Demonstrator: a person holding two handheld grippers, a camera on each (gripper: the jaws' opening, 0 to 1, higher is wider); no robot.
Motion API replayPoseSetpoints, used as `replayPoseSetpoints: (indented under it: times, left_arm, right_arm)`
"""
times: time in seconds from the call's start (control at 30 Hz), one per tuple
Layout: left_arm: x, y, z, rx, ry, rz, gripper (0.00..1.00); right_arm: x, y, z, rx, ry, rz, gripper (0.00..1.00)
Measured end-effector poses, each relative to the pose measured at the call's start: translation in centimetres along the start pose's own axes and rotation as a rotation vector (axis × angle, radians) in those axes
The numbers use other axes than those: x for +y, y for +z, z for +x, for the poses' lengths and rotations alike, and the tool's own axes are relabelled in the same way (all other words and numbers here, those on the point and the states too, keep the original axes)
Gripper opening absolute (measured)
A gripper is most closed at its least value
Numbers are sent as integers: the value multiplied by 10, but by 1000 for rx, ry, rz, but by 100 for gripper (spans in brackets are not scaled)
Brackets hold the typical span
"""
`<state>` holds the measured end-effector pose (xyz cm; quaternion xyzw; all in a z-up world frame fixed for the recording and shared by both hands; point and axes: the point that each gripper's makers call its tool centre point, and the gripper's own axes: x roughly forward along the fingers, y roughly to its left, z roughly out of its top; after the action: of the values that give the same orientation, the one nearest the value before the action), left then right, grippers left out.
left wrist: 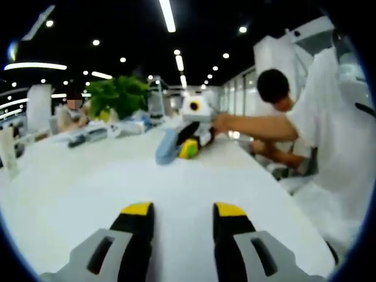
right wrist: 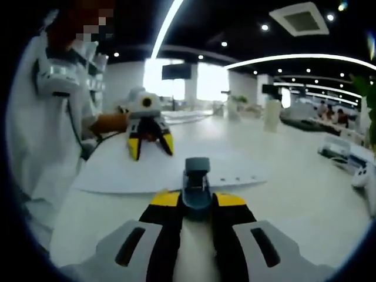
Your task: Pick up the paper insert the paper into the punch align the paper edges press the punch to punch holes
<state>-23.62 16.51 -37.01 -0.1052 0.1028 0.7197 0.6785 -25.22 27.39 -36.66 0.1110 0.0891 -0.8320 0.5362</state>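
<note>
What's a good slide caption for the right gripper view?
Right hand-held gripper closed around the blue hole punch on the paper, left hand-held gripper open opposite.

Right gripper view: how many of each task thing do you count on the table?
White paper sheet: 1
Grey-blue hole punch: 1
Yellow-tipped black grippers: 2, the right gripper at the punch, the left gripper over the sheet
Total: 4

The punch (right wrist: 196, 179) sits on the paper (right wrist: 170, 170) on the table (right wrist: 305, 194).
</note>
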Motion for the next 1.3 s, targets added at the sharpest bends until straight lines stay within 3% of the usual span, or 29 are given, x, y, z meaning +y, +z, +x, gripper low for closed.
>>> replayPoseSetpoints:
  times: [0.97,1.3]
  left_arm:
    - [-1,0,1,3,9,-2,41]
    - [-1,0,1,2,8,-1,41]
  right_arm:
    - [28,-2,-7,21,27,-26,23]
    - [23,-2,-5,23,24,-30,23]
